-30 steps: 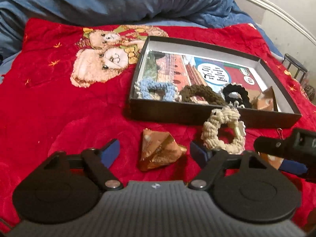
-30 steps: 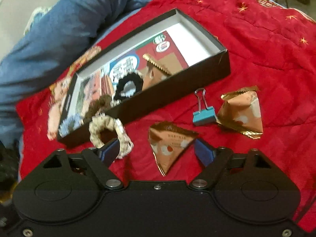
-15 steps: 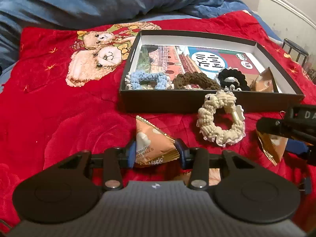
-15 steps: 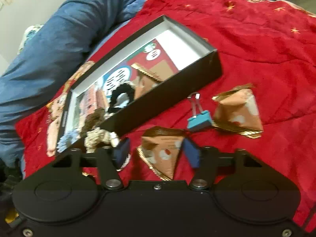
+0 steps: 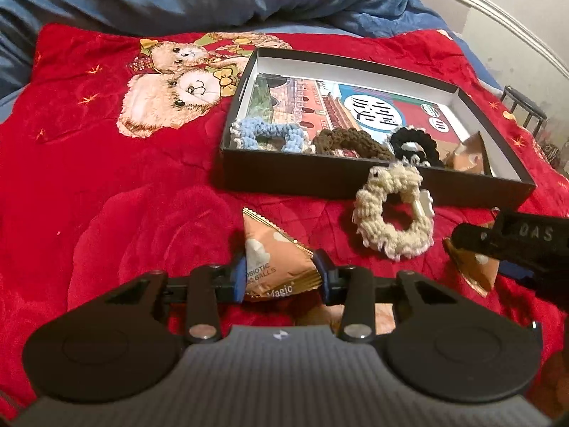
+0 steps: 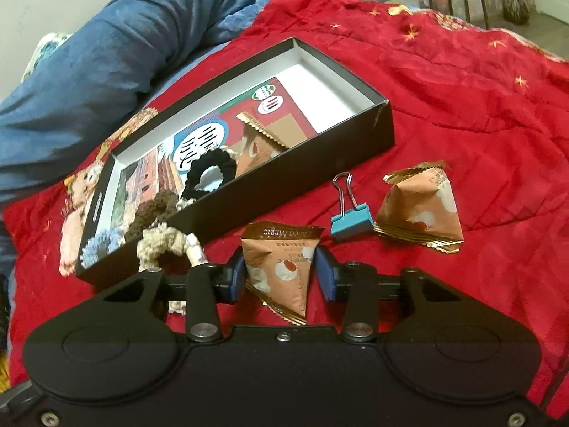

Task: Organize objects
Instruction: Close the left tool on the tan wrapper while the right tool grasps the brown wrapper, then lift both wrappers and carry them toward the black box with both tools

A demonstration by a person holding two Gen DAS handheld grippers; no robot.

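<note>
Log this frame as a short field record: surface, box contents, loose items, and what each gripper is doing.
surface: red quilt
box: black box, open top
in box: blue scrunchie, brown scrunchie, black scrunchie, one snack packet
loose: cream scrunchie, binder clip, far packet
left gripper: jaws closing, pads against left packet
right gripper: jaws closing around right packet; one pad touching, the other with a small gap
</note>
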